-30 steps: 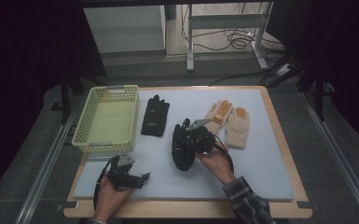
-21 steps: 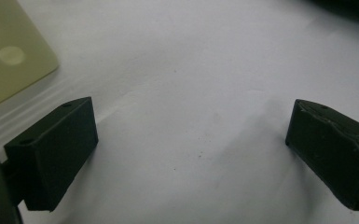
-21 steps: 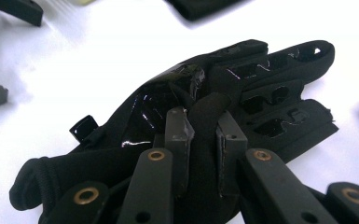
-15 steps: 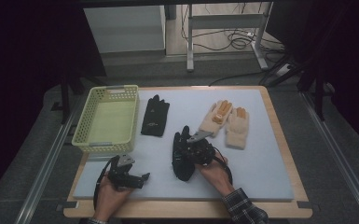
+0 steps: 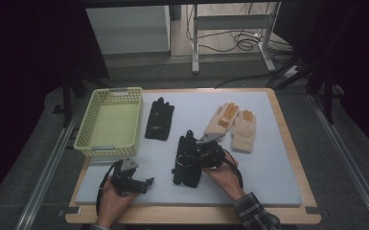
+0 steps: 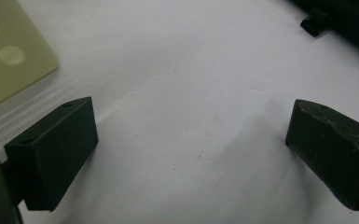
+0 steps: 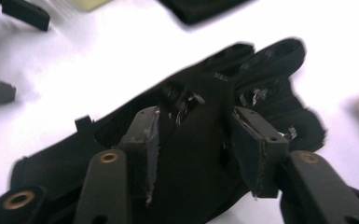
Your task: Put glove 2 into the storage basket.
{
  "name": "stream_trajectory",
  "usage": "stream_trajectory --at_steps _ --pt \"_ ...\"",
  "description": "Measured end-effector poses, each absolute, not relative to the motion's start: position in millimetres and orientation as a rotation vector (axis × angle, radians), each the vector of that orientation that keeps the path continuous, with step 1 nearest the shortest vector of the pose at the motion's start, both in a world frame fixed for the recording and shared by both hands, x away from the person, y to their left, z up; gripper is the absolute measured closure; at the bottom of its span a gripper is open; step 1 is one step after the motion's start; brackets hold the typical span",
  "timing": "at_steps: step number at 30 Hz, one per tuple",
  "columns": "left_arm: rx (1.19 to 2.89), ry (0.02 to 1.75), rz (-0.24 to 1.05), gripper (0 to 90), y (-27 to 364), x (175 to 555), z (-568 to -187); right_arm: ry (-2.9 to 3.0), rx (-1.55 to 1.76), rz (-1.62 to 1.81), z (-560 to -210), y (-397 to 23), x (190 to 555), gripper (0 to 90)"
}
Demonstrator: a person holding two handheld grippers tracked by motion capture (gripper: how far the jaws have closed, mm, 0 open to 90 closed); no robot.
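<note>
Black glove under your right hand: (image 5: 186, 160) lies flat on the white mat (image 5: 278, 163), near the front middle of the table, fingers pointing away from you; in the right gripper view (image 7: 200, 121) it runs slantwise under the jaws.

Your right gripper: (image 5: 199, 155) rests over that glove. Its jaws have just been opening and now stand about half apart, with a fold of the glove's palm between them. The pads look to stand clear of the cloth, though blur leaves this uncertain.

Your left gripper: (image 5: 136, 181) sits near the front left corner of the mat, well apart from the glove. In the left gripper view (image 6: 191, 149) the jaws stand wide, with bare mat between them and nothing held.

Second black glove: (image 5: 159, 119) flat on the mat, just beside the basket.

Basket: (image 5: 93, 143) pale yellow-green, latticed, at the mat's left edge.

Tan gloves: (image 5: 235, 124) a pair with orange fingertips, lying side by side to the right of the black glove you are working on.
</note>
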State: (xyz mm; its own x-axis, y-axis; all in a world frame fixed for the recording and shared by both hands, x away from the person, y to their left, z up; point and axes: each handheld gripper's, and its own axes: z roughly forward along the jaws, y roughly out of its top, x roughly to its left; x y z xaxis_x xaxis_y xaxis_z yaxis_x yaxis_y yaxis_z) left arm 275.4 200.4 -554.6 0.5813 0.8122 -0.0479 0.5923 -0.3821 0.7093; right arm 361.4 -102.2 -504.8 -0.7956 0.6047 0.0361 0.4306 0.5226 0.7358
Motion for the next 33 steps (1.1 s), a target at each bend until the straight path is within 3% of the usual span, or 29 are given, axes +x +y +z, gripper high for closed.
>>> stream_trajectory --at_steps 11,21,33 --pt "2.113 1.113 0.404 2.6 200 275 -555 2.53 0.855 1.13 -498 -88 397 41.0" --pt "2.112 1.113 0.404 2.6 200 275 -555 2.53 0.839 1.074 -498 -53 433 39.3" --pt "2.11 1.114 0.402 2.5 200 275 -555 2.568 0.826 1.092 -501 -19 479 53.1"
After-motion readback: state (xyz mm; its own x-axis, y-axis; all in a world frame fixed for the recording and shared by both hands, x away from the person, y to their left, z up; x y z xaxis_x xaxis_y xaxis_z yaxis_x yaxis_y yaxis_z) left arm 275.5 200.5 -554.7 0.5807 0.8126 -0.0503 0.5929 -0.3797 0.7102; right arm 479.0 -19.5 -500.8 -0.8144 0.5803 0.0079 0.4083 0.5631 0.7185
